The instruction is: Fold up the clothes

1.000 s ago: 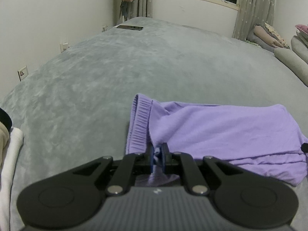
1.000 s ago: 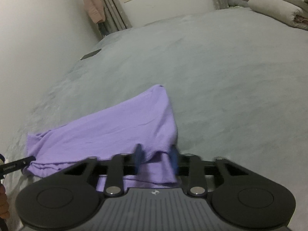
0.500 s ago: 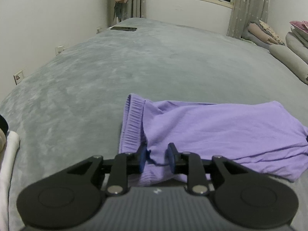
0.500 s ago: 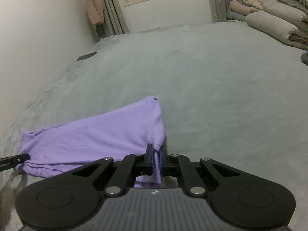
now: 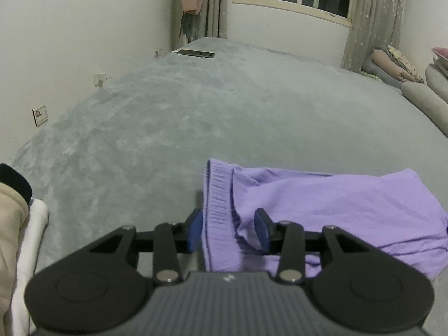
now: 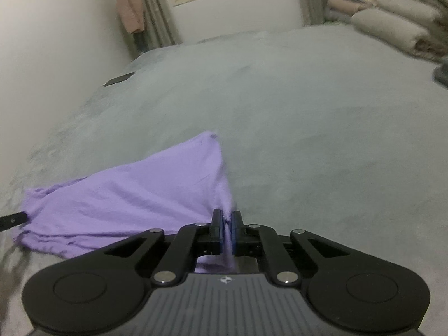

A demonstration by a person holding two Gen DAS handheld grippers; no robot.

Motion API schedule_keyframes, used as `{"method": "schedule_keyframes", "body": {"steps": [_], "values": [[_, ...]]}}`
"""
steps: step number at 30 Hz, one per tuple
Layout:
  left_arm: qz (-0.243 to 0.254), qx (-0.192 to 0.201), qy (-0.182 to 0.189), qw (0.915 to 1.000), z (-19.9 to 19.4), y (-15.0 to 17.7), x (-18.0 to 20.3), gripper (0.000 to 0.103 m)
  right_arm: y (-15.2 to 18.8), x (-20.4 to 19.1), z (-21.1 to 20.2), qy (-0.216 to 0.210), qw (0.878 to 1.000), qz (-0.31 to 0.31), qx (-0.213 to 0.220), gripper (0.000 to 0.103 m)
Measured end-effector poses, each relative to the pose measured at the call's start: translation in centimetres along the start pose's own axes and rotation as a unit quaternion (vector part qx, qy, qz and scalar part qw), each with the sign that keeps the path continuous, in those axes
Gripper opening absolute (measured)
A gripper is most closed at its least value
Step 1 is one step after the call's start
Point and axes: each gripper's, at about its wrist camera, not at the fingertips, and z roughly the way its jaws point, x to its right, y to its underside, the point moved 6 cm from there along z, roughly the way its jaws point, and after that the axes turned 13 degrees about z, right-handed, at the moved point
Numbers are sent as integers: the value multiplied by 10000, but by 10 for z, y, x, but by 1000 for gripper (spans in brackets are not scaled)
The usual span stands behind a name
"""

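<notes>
A purple garment (image 5: 322,204) with a ribbed elastic waistband lies on the grey bed (image 5: 196,117). In the left wrist view my left gripper (image 5: 228,231) is open, with the waistband end lying loose between its blue pads. In the right wrist view the same purple garment (image 6: 126,196) spreads to the left, and my right gripper (image 6: 227,226) is shut on its near right corner, which is pulled up a little. The left gripper's tip (image 6: 12,219) shows at the garment's far left end.
A dark phone (image 5: 197,53) lies at the bed's far left corner near the wall. Rolled bedding and pillows (image 6: 389,25) are stacked at the far right. White and beige clothes (image 5: 19,224) lie at the left edge. Window and curtains stand behind.
My left gripper was shut on the waistband and has opened, letting it go. My right gripper was open around the corner and has shut on it and lifted slightly.
</notes>
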Motion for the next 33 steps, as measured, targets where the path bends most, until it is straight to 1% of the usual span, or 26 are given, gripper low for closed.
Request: {"method": "schedule_keyframes", "body": {"steps": [2,6,8,9,11,12,13,15,16,18,19,20,22,23,25,28,30,31,32,33], "values": [[-115,32,-65,9999,-1,-2,-9,38,1,3,2,-107,9997,177,-99,18],[-409,41,-165,9990,-2,-3,-27,38,0,14,4,-398,9960,763,-246,23],[-401,107,-119,9991,-5,-4,-25,38,1,18,6,-533,9927,1027,-344,26],[-343,186,-69,9992,-7,-5,-20,38,2,19,7,-577,9913,1122,-374,26],[-155,390,144,9990,-11,-9,-3,40,2,20,8,-582,9902,1213,-374,26],[-47,463,275,9985,-13,-11,8,43,3,19,8,-570,9901,1231,-365,26],[89,481,409,9980,-12,-11,21,46,3,18,8,-545,9905,1217,-350,26],[367,468,617,9963,-7,-10,45,47,4,15,8,-501,9911,1188,-322,26],[515,417,642,9957,-1,-9,56,47,4,15,9,-492,9914,1172,-310,27],[761,197,546,9954,15,-3,69,47,5,14,10,-483,9920,1133,-288,27],[816,22,467,9956,24,2,73,47,5,14,10,-466,9924,1106,-277,25],[859,16,422,9954,27,4,74,48,5,14,9,-430,9930,1067,-258,16],[985,46,348,9945,29,4,77,49,3,11,8,-354,9943,985,-203,10],[960,46,355,9947,28,3,76,49,3,9,7,-316,9949,945,-176,9],[871,42,382,9955,24,1,73,49,1,5,5,-275,9959,853,-89,8],[795,103,433,9958,16,-1,75,50,-5,-2,-4,-444,9955,835,108,8],[840,165,455,9953,12,0,78,51,-6,-2,-8,-523,9941,944,97,8],[864,171,467,9950,11,1,80,51,-5,0,-7,-511,9936,1008,44,10],[885,191,497,9947,11,1,82,51,-3,4,-3,-433,9931,1083,-71,11],[905,214,530,9943,10,2,84,51,0,9,2,-343,9924,1168,-184,15]]}}
